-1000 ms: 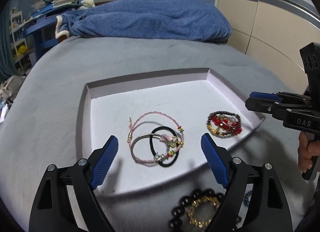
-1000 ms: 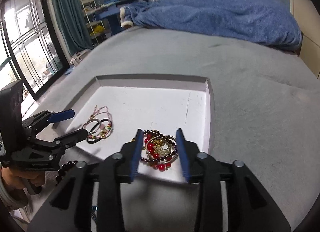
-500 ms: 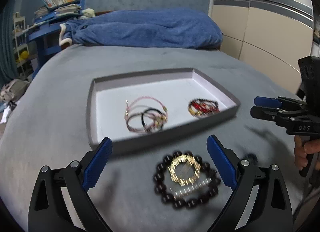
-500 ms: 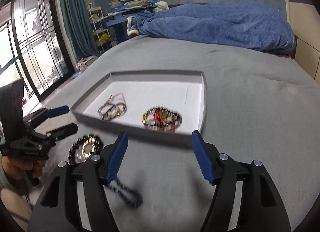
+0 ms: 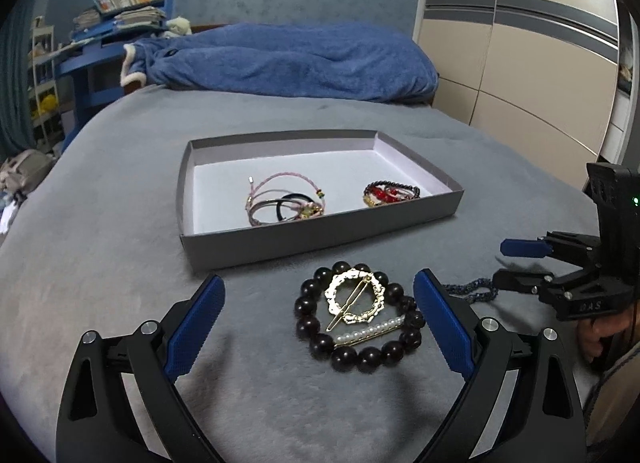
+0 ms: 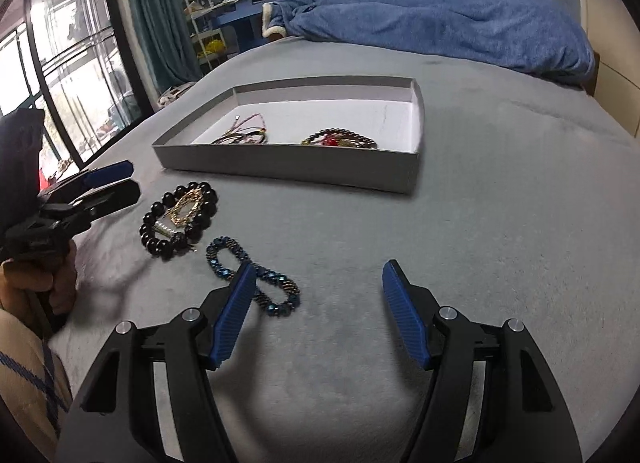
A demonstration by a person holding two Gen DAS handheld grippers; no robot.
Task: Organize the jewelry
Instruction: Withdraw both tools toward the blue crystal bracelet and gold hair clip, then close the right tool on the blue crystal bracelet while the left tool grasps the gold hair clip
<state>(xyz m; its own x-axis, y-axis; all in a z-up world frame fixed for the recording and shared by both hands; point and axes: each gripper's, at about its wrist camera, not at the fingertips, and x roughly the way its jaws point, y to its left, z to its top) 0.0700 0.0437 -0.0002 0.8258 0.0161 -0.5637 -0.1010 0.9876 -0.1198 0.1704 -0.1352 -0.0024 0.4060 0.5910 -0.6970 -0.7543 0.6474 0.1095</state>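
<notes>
Grey bedspread (image 5: pixel 120 223), wide and flat, serves as the work surface. Shallow grey tray (image 5: pixel 320 235) with pale lining sits mid-bed. Inside it, left portion: a tangle of pink cord bracelets (image 5: pixel 280 193) with a black hair tie (image 5: pixel 286 205) lying among them; right portion, apart from that cluster: red-and-dark beaded bracelets (image 5: pixel 390 193) bunched together near the tray's right wall. Outside the tray, just in front of its near wall: black bead bracelet (image 5: pixel 358 317) lying flat, with a gold round hair clip (image 5: pixel 356 299) and a pearl bar clip (image 5: pixel 370 331) resting within and across its ring. Left gripper (image 5: pixel 320 323) hovers low over this group, jaws spread wide, the bead bracelet between the blue pads (image 5: pixel 196 323), nothing held. Beside the black beads, on the right-hand side, a blue chain bracelet (image 6: pixel 256 279) lies in a loose loop on the bedspread. Right gripper (image 6: pixel 316 311) is also spread wide and empty; its left pad overlaps the chain in view, contact unclear. In the left wrist view the right gripper appears at the frame's right edge with jaws parted, near one end of the blue chain. Rumpled blue blanket (image 5: pixel 288 59) lies at the far end of the bed.
</notes>
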